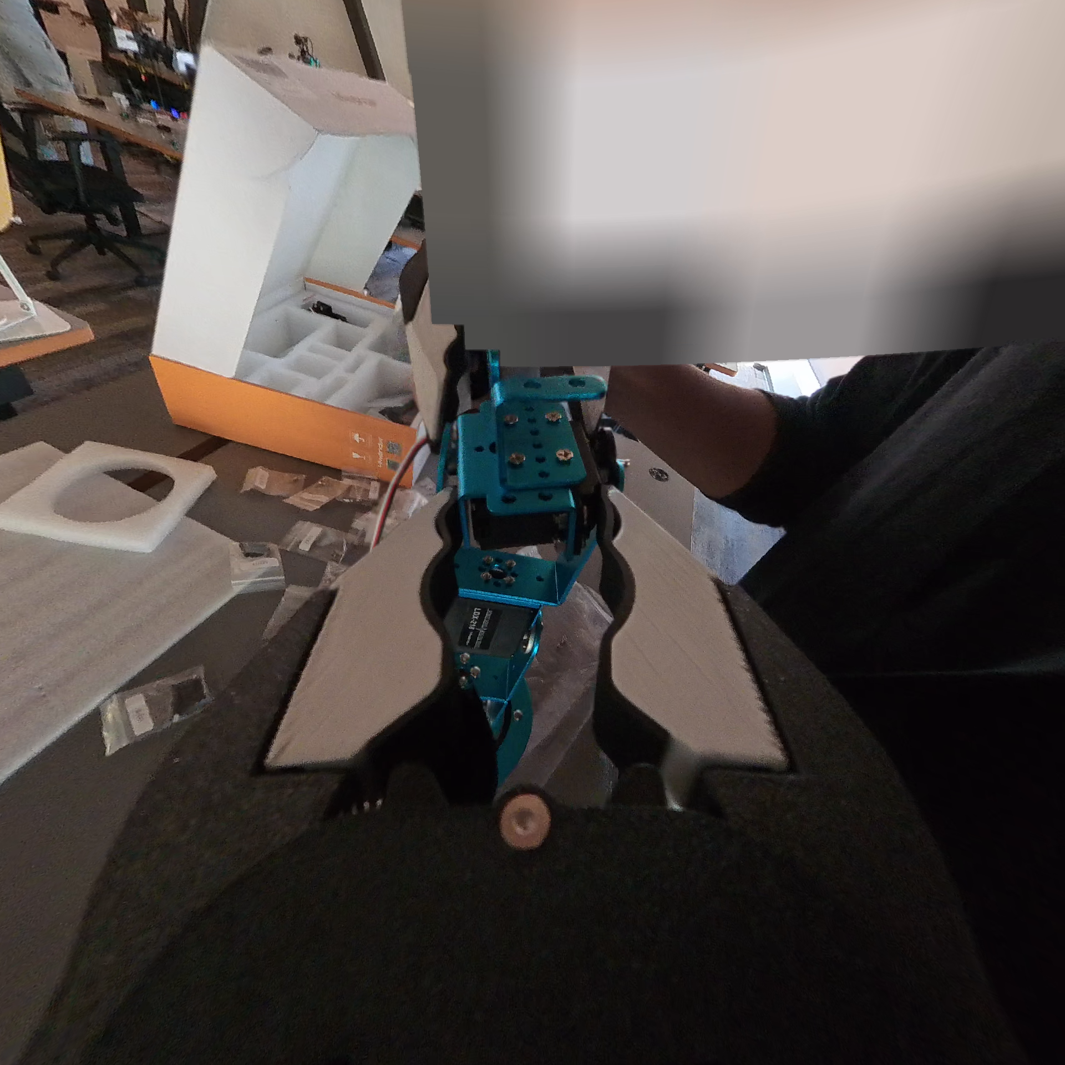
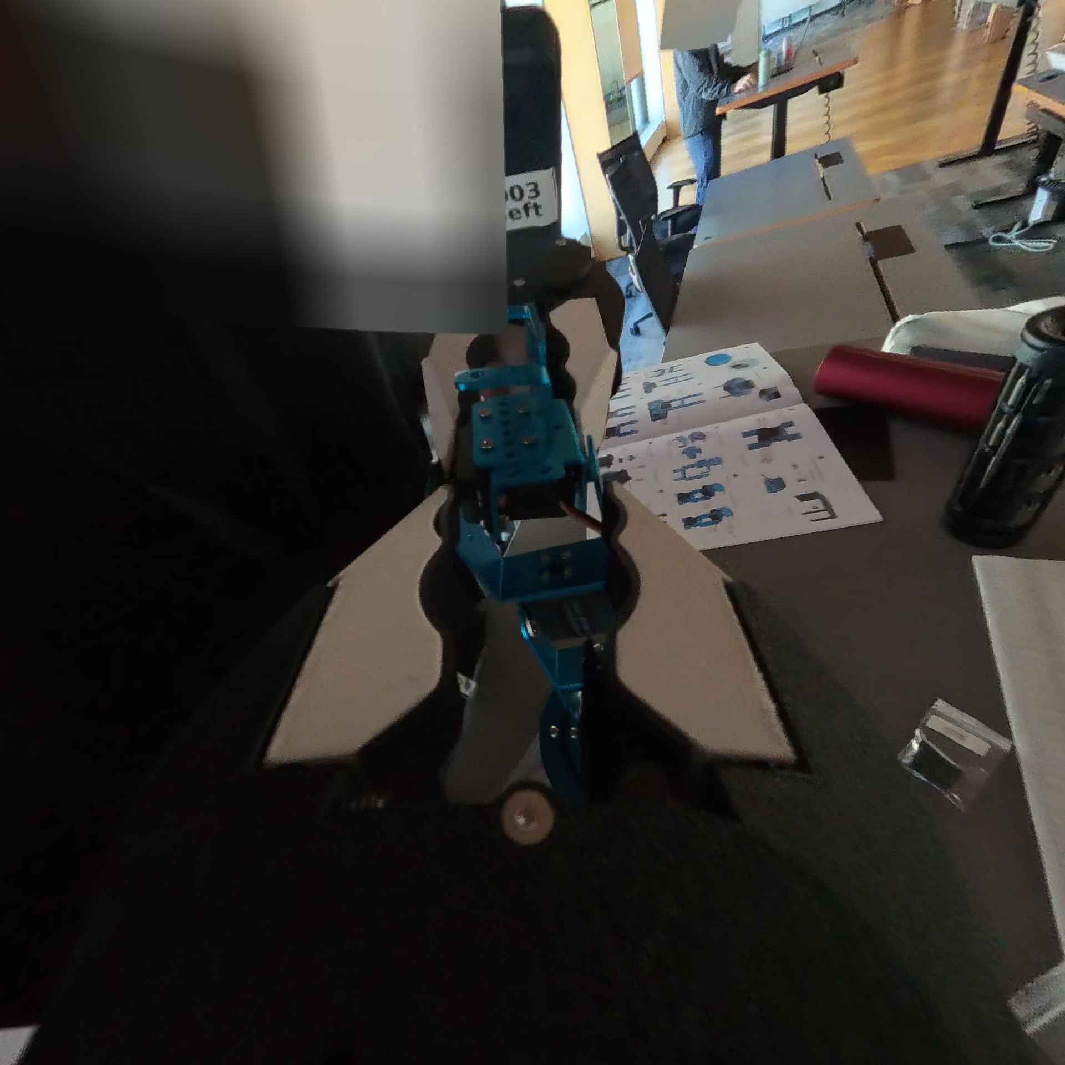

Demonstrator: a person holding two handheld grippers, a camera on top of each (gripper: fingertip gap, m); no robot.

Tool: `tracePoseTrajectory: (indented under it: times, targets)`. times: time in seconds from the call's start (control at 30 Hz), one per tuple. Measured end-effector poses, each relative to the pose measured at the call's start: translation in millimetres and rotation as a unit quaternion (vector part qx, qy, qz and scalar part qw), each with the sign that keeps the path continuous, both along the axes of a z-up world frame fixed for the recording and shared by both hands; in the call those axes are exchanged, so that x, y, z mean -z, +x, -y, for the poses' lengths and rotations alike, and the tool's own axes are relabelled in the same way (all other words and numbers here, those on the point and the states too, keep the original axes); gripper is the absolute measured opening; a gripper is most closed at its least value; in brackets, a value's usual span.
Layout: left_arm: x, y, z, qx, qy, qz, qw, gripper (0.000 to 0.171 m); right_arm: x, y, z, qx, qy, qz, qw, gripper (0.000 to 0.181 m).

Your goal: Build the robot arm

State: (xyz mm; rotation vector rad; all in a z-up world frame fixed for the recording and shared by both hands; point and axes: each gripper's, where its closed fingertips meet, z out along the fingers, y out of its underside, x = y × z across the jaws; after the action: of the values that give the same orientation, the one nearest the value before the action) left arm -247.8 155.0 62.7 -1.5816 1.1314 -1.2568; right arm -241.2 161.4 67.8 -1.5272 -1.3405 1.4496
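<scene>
Both the left hand-held gripper [image 1: 521, 507] and right hand-held gripper [image 2: 524, 507] clamp 1 blue servo bracket assembly [image 1: 518, 518] above the worktop [image 1: 242, 663].

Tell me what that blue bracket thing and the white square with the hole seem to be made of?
Blue bracket assembly: likely anodised metal, given its glossy sheen, thin bent plates and screws. White square pad: probably packing foam, matte and thick with a soft-edged cut-out.
</scene>
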Motion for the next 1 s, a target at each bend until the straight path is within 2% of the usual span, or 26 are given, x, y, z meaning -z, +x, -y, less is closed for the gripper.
tracePoseTrajectory:
  times: [0.17, 0.23, 0.27, 0.37, 0.47, 0.53, 0.67, 0.83, 1.0]
  targets:
    - [0.3, -2.9, -1.3, -0.018, -0.004, -0.025, 1.0, 0.046, -0.9, 0.1, -2.1, 0.006, 0.035, 0.021, 0.999, 0.044]
    - [0.1, -5.6, -4.3, -0.032, -0.006, -0.026, 0.999, 0.046, -2.7, 3.3, 0.7, 0.001, 0.052, 0.017, 0.998, 0.015]
    - [-0.3, -6.6, -7.6, -0.041, -0.012, -0.022, 0.999, 0.046, -2.8, 3.3, -3.3, 0.015, 0.067, 0.011, 0.998, 0.013]
    - [0.1, -4.2, -6.3, -0.03, -0.004, -0.006, 1.0, 0.045, -3.0, 3.0, 0.3, -0.001, 0.058, 0.005, 0.998, 0.014]
    - [0.5, -1.8, -2.9, -0.013, 0.005, -0.012, 1.0, 0.045, -3.8, 5.5, 0.6, -0.016, 0.005, -0.001, 1.0, 0.022]
    - [0.5, 1.0, -3.1, -0.014, 0.007, -0.012, 1.0, 0.045, -4.8, 7.5, 0.4, -0.028, -0.036, -0.004, 0.999, 0.022]
    - [0.7, 1.2, -4.8, -0.019, 0.008, 0.003, 1.0, 0.045, -5.5, 7.2, 2.2, -0.03, -0.067, -0.006, 0.997, 0.015]
    - [1.2, -0.2, -2.2, -0.014, 0.028, 0.027, 0.999, 0.046, -4.8, 6.9, 7.7, 0.013, -0.009, -0.018, 1.0, 0.009]
    - [2.3, 0.7, -2.1, 0.014, 0.045, 0.027, 0.999, 0.046, -2.5, 8.0, 9.0, 0.017, 0.016, -0.014, 1.0, 0.009]
